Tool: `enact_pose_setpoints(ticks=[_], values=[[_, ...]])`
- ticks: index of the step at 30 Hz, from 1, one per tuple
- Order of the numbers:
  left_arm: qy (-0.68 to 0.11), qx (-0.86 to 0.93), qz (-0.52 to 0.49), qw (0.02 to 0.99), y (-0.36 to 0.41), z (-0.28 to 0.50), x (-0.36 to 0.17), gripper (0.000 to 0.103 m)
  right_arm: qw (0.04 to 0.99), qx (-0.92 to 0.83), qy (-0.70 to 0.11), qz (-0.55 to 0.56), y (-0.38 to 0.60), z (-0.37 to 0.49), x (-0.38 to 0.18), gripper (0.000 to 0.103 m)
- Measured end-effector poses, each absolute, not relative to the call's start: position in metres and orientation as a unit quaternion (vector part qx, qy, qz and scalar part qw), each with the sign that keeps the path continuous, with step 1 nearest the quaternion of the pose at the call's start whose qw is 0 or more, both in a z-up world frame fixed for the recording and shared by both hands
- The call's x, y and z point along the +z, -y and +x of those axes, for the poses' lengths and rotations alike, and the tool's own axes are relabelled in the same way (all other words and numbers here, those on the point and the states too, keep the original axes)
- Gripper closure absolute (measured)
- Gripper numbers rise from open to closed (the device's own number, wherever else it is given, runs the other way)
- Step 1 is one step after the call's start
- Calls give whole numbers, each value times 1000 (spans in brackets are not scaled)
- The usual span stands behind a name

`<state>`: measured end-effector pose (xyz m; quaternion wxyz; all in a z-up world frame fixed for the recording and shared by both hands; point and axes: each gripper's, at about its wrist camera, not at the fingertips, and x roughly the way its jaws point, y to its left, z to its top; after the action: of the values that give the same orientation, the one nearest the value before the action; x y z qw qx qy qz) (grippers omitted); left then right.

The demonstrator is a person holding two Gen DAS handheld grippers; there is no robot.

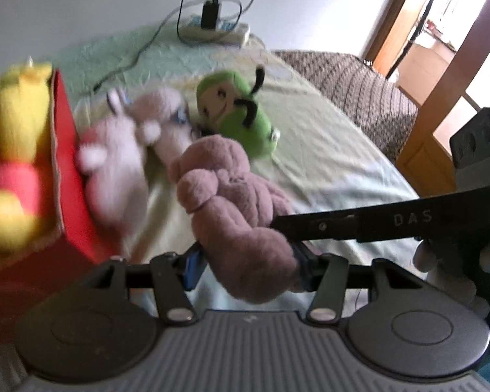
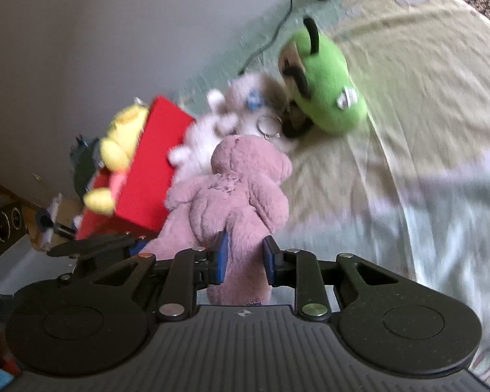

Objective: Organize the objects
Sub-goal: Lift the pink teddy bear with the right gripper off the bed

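Note:
A mauve plush bear [image 1: 232,196] hangs over the bed, held by both grippers. My left gripper [image 1: 248,261] is shut on one leg of it. My right gripper [image 2: 245,258] is shut on its other leg, and the bear [image 2: 235,189] hangs forward from the blue pads [image 2: 221,258]. The right gripper's finger also shows in the left wrist view [image 1: 343,223], touching the bear. A red box [image 1: 65,163] at left holds a yellow plush [image 1: 13,150]. A white plush [image 1: 121,150] and a green plush [image 1: 235,111] lie on the bed beyond.
The bed has a pale green sheet [image 1: 326,150]. A power strip with a charger and cables [image 1: 212,23] lies at the far end by the wall. A brown patterned blanket [image 1: 359,88] and a wooden door frame [image 1: 441,114] are at right.

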<state>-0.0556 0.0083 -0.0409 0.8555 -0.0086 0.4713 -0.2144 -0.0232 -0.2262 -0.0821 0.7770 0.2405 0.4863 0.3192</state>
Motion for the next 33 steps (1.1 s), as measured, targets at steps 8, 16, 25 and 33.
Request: enact_pose_setpoints(ticks=[8,16,25,33], values=[[-513,-212,-16,832,-22,-62,-79,45,769,300,-519,221,214,-31,-100,78],[-512,-193,-18,837,-36,-58,-86,18,795,268,-494,231,216,-21,-98,48],[-520,-204,-27,829,-24,-36,-93,15,773,290,-513,235,191,5,-117,47],[-517,-212,-32,829,-21,-35,-87,23,764,299,-512,256,200,1,-113,61]])
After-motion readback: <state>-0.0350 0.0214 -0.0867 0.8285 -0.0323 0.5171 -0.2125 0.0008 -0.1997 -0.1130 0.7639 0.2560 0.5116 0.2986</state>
